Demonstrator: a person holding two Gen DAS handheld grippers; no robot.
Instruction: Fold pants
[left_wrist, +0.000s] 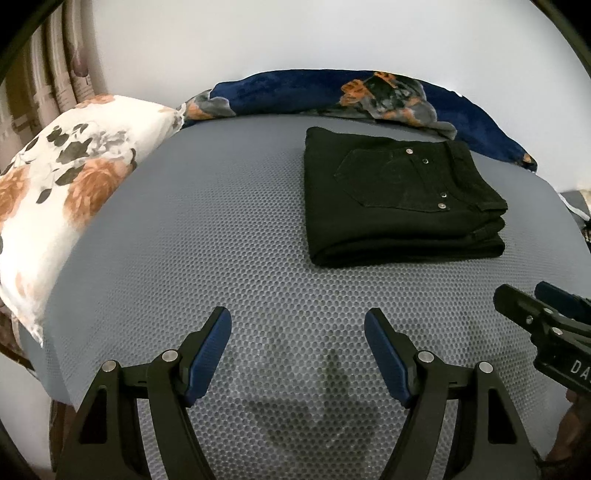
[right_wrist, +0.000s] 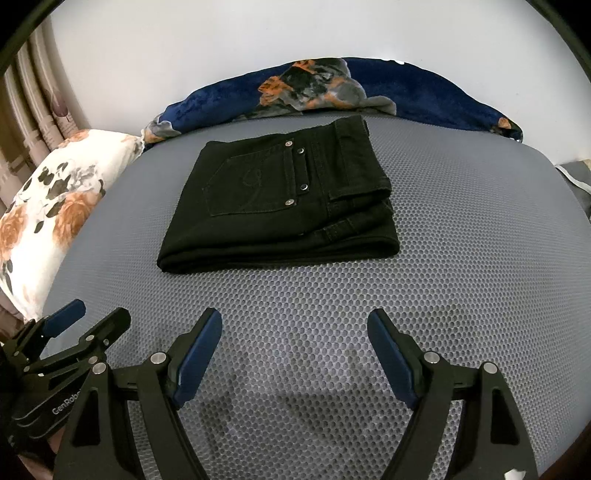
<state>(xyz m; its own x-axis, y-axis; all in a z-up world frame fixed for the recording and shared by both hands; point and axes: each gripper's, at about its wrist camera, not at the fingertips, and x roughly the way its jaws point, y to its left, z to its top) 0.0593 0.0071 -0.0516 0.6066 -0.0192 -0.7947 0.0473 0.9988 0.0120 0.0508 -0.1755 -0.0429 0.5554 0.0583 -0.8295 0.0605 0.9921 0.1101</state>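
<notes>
Black pants (left_wrist: 399, 199) lie folded into a thick rectangle on the grey dotted mattress (left_wrist: 221, 221), back pocket and metal rivets facing up. In the right wrist view the same pants (right_wrist: 280, 199) sit centred, ahead of the fingers. My left gripper (left_wrist: 297, 325) hovers open over bare mattress, short of the pants and to their left, nothing between its blue pads. My right gripper (right_wrist: 295, 325) is open too, over the mattress (right_wrist: 461, 221) in front of the pants, empty. Each gripper shows at the edge of the other's view: the right gripper (left_wrist: 532, 299), the left gripper (right_wrist: 96, 314).
A white floral pillow (left_wrist: 62, 192) lies along the left side of the bed. A dark blue floral blanket (left_wrist: 332, 96) is bunched along the far edge against a white wall. Curtains (left_wrist: 48, 74) hang at the far left. The mattress edge drops off at the right.
</notes>
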